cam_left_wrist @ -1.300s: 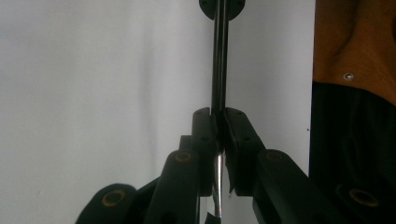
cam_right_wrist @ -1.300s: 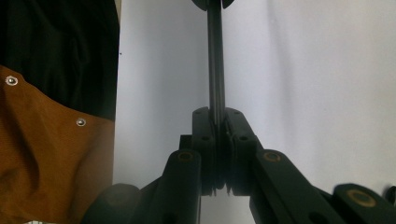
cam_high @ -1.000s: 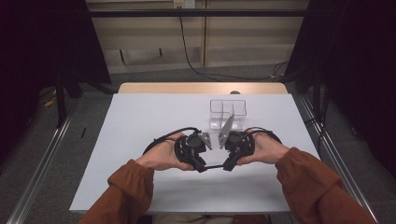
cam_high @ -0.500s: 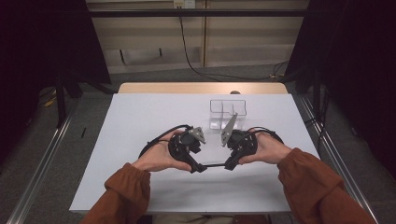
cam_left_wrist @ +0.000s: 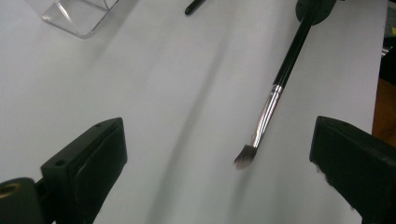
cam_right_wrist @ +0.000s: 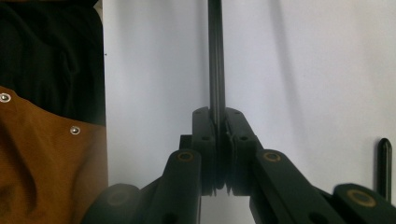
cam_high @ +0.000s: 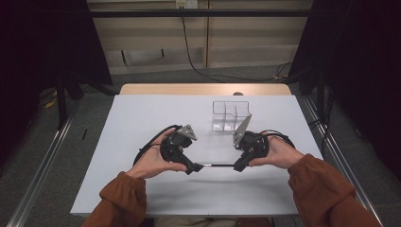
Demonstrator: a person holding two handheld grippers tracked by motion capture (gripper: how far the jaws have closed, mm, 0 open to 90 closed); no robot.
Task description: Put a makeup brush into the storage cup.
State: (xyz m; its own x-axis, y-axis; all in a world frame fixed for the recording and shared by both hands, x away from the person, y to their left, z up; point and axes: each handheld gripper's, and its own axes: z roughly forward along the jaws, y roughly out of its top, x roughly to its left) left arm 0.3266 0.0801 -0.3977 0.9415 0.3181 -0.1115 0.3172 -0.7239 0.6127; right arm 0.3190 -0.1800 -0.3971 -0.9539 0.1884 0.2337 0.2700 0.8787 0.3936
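Observation:
A thin black makeup brush [cam_high: 218,165] hangs level just above the white table [cam_high: 142,118], between my two grippers. My right gripper [cam_high: 238,166] is shut on its handle end; in the right gripper view the jaws of the gripper [cam_right_wrist: 217,116] pinch the black handle [cam_right_wrist: 216,70], which runs straight away from the camera. My left gripper [cam_high: 191,168] is open, its jaws having just been opening. In the left gripper view the wide-spread gripper [cam_left_wrist: 217,135] frames the brush [cam_left_wrist: 275,93], whose bristle tip [cam_left_wrist: 245,157] hangs free between the jaws and touches neither.
A clear plastic organizer [cam_high: 230,115] with compartments stands behind the grippers, its corner [cam_left_wrist: 79,16] at the left gripper view's top left. A slim black rod tip [cam_right_wrist: 384,163] shows beside the right gripper. A brown sleeve [cam_right_wrist: 46,154] fills the lower left there.
My left gripper has opened, let go of the brush's bristle end and drawn away to the left. The right gripper has stayed put, still holding the handle.

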